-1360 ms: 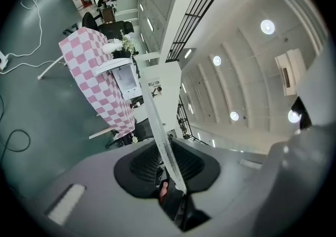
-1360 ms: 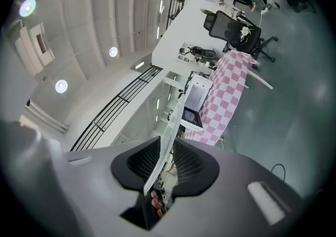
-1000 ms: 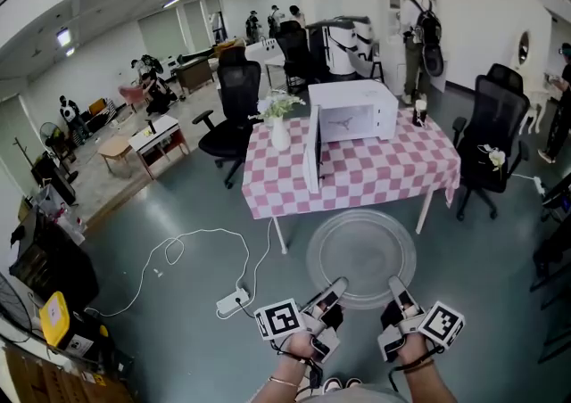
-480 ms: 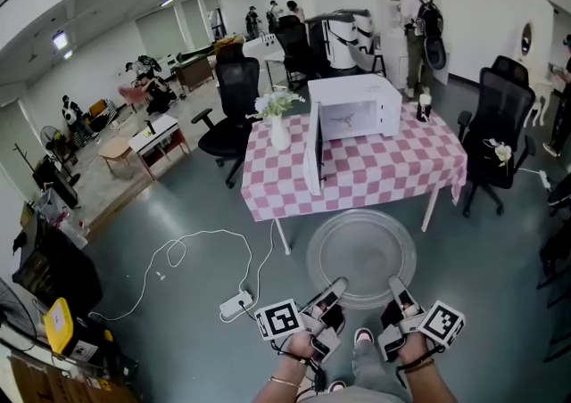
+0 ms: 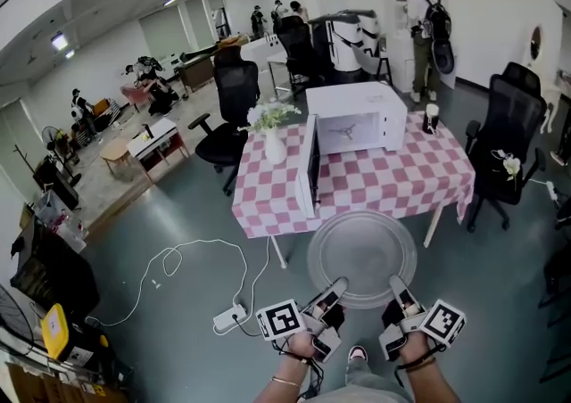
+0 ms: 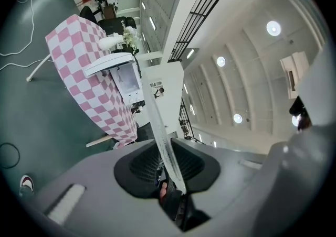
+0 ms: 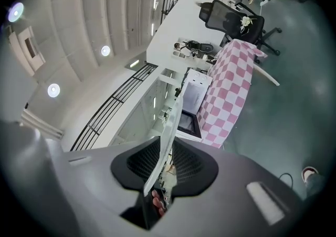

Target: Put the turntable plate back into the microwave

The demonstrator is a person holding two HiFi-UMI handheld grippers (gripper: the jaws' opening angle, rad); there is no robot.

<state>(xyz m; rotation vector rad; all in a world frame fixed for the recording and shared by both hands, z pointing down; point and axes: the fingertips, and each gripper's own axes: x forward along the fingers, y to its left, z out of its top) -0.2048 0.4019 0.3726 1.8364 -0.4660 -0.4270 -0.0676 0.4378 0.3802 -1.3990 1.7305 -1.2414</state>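
The left gripper (image 5: 333, 291) and right gripper (image 5: 399, 290) each pinch the near rim of the turntable plate (image 5: 361, 254), held level over the floor. The microwave (image 5: 357, 116) stands open ahead, well apart. Carrying it over and setting it inside are left to do.

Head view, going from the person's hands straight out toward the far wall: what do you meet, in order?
left gripper and right gripper, side by side → turntable plate, held at its near rim by both → checkered table → microwave, door open
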